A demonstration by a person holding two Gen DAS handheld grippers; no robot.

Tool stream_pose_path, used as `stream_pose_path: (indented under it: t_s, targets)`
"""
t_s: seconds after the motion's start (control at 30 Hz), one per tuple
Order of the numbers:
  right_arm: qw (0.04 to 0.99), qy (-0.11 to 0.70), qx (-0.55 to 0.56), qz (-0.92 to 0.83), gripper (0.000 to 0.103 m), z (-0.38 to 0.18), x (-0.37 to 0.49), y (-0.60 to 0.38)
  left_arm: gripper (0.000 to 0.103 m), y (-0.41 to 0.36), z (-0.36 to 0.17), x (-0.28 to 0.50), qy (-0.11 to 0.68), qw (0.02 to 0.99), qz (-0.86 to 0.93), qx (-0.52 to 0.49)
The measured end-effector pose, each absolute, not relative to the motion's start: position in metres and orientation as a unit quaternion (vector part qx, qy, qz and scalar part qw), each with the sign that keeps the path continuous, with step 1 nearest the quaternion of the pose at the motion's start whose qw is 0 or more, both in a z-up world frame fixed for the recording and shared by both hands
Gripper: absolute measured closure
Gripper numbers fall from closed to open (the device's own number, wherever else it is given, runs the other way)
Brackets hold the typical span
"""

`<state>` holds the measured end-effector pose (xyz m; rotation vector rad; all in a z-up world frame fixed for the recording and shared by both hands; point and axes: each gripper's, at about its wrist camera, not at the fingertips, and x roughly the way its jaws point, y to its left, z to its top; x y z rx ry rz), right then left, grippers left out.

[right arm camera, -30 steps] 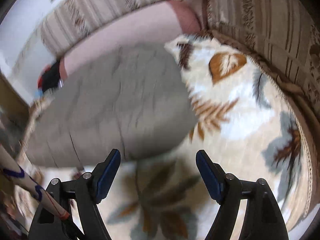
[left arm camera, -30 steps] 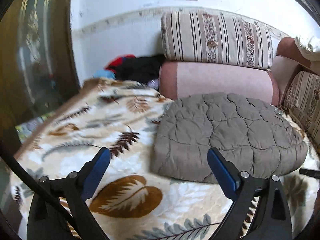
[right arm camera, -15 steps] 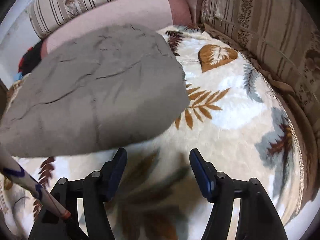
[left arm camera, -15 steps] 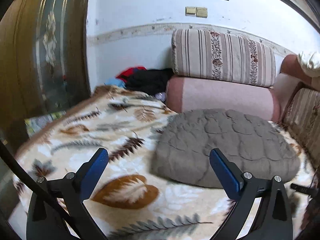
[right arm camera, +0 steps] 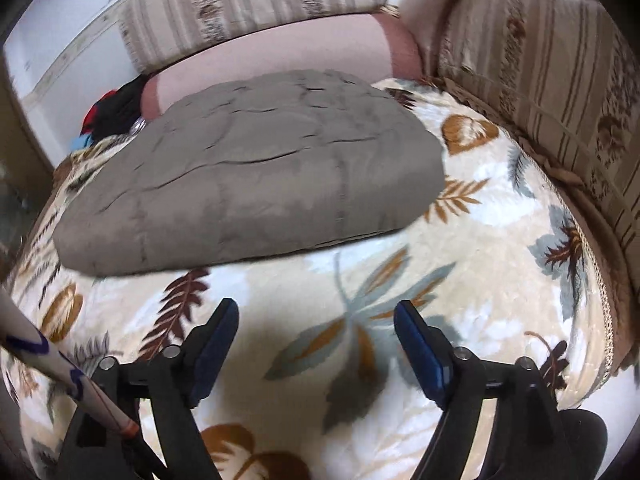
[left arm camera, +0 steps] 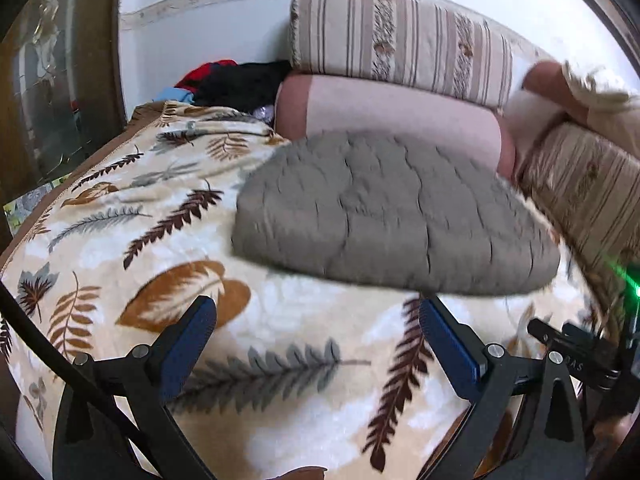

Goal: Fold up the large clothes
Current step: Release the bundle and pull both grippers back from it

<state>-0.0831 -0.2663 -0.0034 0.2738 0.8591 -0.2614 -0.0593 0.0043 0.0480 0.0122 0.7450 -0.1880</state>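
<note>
Jaws on my left gripper [left arm camera: 316, 332] are standing wide apart with nothing between them, hovering over the leaf-patterned blanket [left arm camera: 132, 248]. Ahead of them in the left wrist view, the folded grey quilted garment [left arm camera: 384, 216] is lying on that blanket, its near edge just beyond my right-hand blue pad [left arm camera: 448, 344]. Behind it, a pink bolster [left arm camera: 392, 112] is sitting under a striped cushion [left arm camera: 400, 44], and a heap of dark and red clothes [left arm camera: 236, 80] is lying in the corner by the wall.

From the right wrist view, my right gripper [right arm camera: 316, 340] is also hanging open and empty above the blanket [right arm camera: 480, 264]. The garment [right arm camera: 256, 184] is resting flat further ahead, apart from my fingers [right arm camera: 212, 344]. A striped cushion [right arm camera: 552, 92] is leaning along the right side, and a patterned cable [right arm camera: 48, 364] is crossing the lower left corner.
</note>
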Motion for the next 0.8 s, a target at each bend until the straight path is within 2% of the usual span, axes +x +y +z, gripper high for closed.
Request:
stream_pose_path:
  t_s: [0.4,0.8]
  targets:
    - [0.887,0.439,0.042,-0.135,0.016,-0.021,-0.084,-0.224,0.002,-0.015,0.028,-0.069,0.389,0.916,-0.087,0.039]
    - [0.881,0.447,0.040,-0.147,0.015,-0.028,-0.085,-0.224,0.002,-0.009,0.021,-0.064,0.400,0.914,-0.050,0.047]
